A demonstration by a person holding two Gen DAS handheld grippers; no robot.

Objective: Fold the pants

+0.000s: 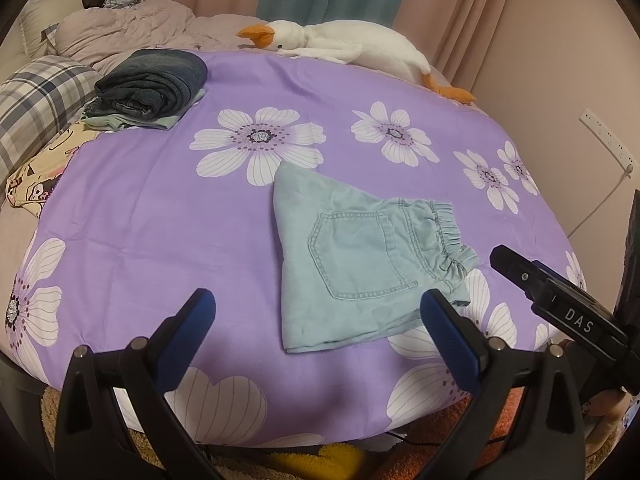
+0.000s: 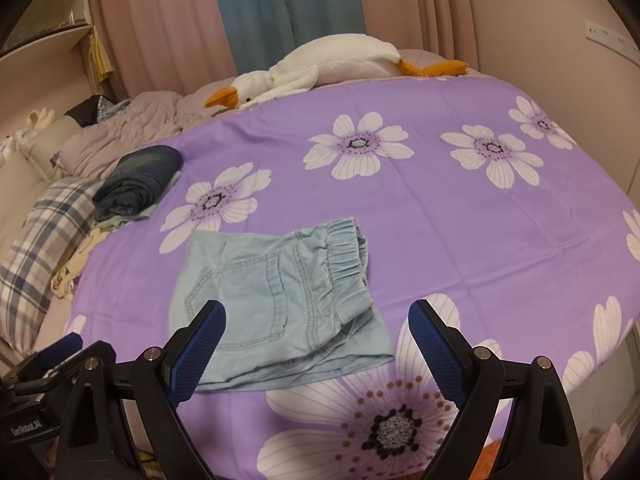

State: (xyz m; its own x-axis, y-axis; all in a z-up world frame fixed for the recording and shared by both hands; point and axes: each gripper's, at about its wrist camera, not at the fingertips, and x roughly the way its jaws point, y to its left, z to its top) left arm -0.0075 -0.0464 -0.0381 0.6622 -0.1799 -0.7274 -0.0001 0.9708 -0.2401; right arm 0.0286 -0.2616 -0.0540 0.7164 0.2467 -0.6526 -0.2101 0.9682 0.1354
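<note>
Denim, pale blue, lying flat on the purple flowered bedspread [image 1: 168,216]: the pants [image 1: 360,264] (short ones, with a gathered elastic waistband [image 1: 448,236]) already look doubled over, back pocket [image 1: 356,256] facing up. Both tools hang above the near edge of the bed, neither touching cloth. The left tool [image 1: 316,320] has its blue pads spread wide with nothing between them, and the right tool [image 2: 316,344] stands just as wide and just as empty.

Now the bit that matters. From the left tool, the pants lie ahead and off to its right, hem end nearest, waistband running away toward the right tool. From the right tool, they sit ahead and slightly left, the bottom fold just beyond its left pad [image 2: 200,344]. So the garment's long axis runs roughly across, between the two hands, with the waistband on the right hand's side. I'd judge the right hand nearer to that waistband and the left better placed for the hem.

Off at the far left, a stack of folded clothes [image 1: 152,88] waits, well apart, and a plush goose [image 1: 344,44] sprawls along the far edge.
</note>
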